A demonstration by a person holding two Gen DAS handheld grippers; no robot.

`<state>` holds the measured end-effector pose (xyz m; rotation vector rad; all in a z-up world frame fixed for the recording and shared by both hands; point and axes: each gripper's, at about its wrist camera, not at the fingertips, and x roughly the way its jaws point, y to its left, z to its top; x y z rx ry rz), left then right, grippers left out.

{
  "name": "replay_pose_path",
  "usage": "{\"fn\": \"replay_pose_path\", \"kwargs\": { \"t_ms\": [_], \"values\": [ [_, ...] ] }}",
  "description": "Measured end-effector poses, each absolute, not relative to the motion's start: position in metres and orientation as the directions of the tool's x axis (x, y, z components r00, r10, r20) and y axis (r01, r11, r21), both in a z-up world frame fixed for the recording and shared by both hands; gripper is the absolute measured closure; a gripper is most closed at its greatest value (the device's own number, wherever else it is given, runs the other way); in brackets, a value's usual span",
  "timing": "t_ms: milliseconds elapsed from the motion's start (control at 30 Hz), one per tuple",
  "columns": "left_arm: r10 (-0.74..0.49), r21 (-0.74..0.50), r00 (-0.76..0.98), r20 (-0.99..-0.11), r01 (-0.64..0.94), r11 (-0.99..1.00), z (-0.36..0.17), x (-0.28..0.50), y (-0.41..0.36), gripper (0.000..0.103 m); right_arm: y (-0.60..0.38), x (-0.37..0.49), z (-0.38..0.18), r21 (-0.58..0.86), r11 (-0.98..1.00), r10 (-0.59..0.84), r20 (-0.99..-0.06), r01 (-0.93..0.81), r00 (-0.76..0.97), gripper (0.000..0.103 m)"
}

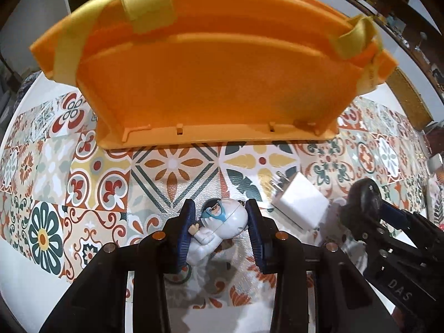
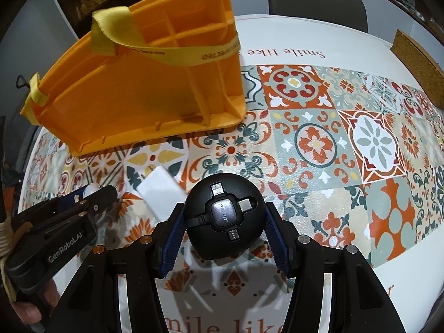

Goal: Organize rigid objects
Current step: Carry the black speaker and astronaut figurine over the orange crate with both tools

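Observation:
My left gripper (image 1: 220,217) is shut on a small white toy figure (image 1: 222,222) with a blue face mask, held just above the tiled table mat. My right gripper (image 2: 224,222) is shut on a round black cable reel (image 2: 224,216) with several plug tips on its face. It also shows in the left wrist view (image 1: 363,202). An orange plastic basket (image 1: 208,69) with yellow straps stands ahead of both grippers; the right wrist view shows it at the upper left (image 2: 144,83). A white charger plug (image 1: 302,204) lies on the mat between the grippers, also in the right wrist view (image 2: 161,191).
The patterned mat (image 2: 319,138) covers a white round table (image 2: 305,36). A dark chair back (image 2: 316,2) stands at the far side. A cork board (image 2: 419,66) lies at the right edge of the table. Shelves with clutter line the background.

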<state>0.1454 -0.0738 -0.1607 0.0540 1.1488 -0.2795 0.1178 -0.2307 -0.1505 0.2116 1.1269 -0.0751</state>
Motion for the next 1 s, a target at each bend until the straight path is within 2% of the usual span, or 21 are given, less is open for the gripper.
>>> {"fn": "replay_pose_path", "kwargs": {
  "t_ms": [1000],
  "values": [
    [-0.273,-0.155,0.489,-0.828,0.269,0.951,-0.091,0.13,-0.035,0.066,-0.198,0.096,-0.083,0.107,0.989,0.041,-0.861,0.102,0.507,0.047]
  ]
}}
